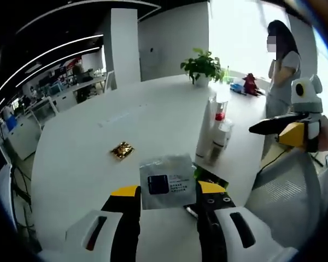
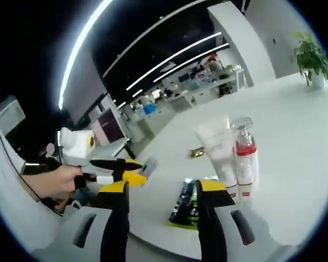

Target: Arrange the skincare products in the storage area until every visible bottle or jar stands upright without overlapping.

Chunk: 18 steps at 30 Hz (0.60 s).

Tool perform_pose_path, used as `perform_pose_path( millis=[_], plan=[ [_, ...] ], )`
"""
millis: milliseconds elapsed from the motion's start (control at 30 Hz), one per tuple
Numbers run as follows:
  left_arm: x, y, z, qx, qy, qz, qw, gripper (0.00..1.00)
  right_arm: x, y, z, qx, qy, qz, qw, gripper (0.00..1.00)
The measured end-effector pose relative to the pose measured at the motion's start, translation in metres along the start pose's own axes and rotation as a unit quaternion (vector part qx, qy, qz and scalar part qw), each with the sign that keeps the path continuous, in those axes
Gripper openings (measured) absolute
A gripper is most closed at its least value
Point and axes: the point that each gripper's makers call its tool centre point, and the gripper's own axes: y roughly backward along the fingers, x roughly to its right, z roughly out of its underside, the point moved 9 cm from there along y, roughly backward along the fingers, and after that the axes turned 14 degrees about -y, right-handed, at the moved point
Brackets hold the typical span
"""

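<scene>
**Sachet caught between the left jaws as two products stand at the table's edge**

A pale grey sachet (image 1: 167,180) with a dark square label sits between the tips of the left gripper (image 1: 167,192), whose yellow-capped jaws are closed in against its two sides and hold it above the white table (image 1: 87,164). Ahead of those jaws and off to their right stand two skincare products, touching each other: one white tube (image 1: 206,131) and one clear bottle with a red collar (image 1: 221,134), both upright. A single gold foil packet (image 1: 122,150) lies flat ahead of the left jaw, well apart from the pair. Just under the right jaw's tip a dark pouch with green print (image 1: 210,177) lies flat (partly hidden by the sachet).

In the right gripper view, the right gripper (image 2: 162,195) hangs with its jaws spread and nothing between them; the dark pouch (image 2: 187,204) lies just past the gap, near the table's near edge. The tube (image 2: 218,150) and the bottle (image 2: 245,158) rise immediately beyond the right jaw, and the gold packet (image 2: 196,153) lies farther ahead.

The table stretches broad and bare ahead of the left jaws towards a potted plant (image 1: 202,66) at the far rim. The products stand close to the table's right edge, beside a grey mesh chair back (image 1: 284,191). One person (image 1: 284,60) stands beyond.
</scene>
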Motion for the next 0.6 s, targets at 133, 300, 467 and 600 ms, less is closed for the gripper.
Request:
perform_pose_path(
  millis=[133, 300, 467, 600],
  plan=[
    [0.005, 0.012, -0.002, 0.015, -0.003, 0.002, 0.9999, 0.37, -0.010, -0.014, 0.003, -0.003, -0.021, -0.021, 0.9995, 0.45],
    [0.016, 0.024, -0.004, 0.028, -0.006, 0.002, 0.9996, 0.36, -0.020, -0.031, 0.010, -0.008, -0.048, -0.042, 0.9979, 0.43],
    [0.027, 0.032, -0.006, 0.040, -0.008, 0.006, 0.9991, 0.37, -0.027, -0.042, 0.017, -0.018, -0.060, -0.059, 0.9963, 0.41],
    [0.036, 0.038, -0.013, 0.051, -0.031, 0.012, 0.9982, 0.37, -0.029, -0.043, 0.019, -0.013, -0.080, -0.061, 0.9948, 0.39]
  ],
)
